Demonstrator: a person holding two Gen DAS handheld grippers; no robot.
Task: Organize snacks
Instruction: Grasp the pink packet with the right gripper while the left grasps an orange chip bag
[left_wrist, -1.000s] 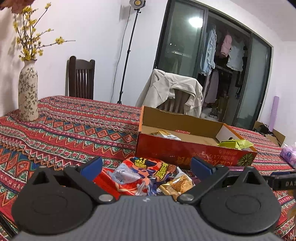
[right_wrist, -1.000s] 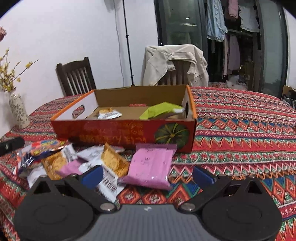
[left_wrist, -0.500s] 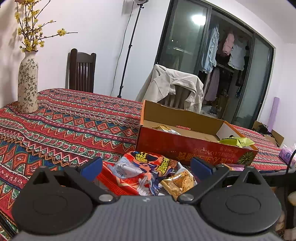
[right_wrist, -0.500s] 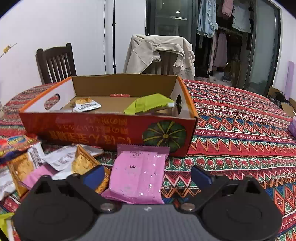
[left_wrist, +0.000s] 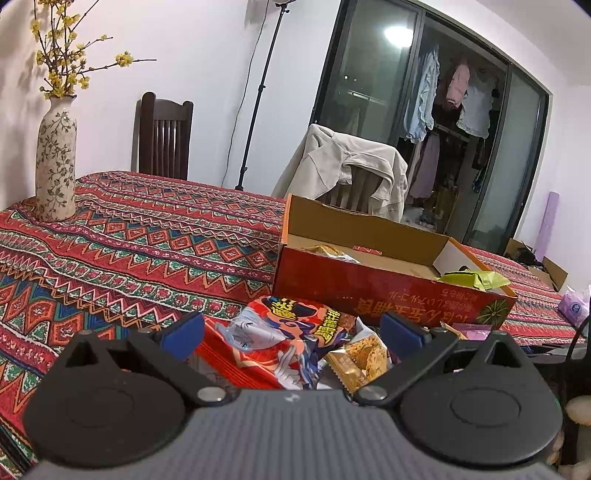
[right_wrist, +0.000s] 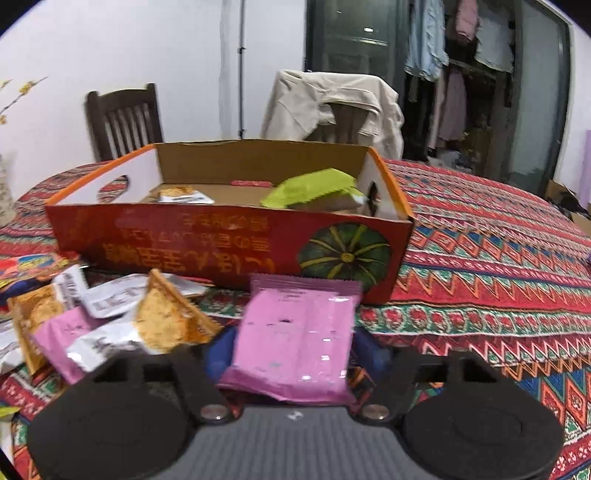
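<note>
One pink pack (right_wrist: 295, 336) is lying between the closing jaws of the right tool (right_wrist: 295, 354), its long axis pointing at the box (right_wrist: 229, 236) straight ahead, with the box's near wall rising in the way. Beside the box the left tool (left_wrist: 291, 328) is hanging open and empty over a red bag (left_wrist: 288, 339), farther from the pack, while loose snacks (right_wrist: 110, 325) are crowding the worktop (right_wrist: 480, 266) to the pack's left.

My left wrist camera low over the table, facing the red box (left_wrist: 369, 291) from its left, my right close before it, both sharing box (right_wrist: 221, 243) and far chairs.
</note>
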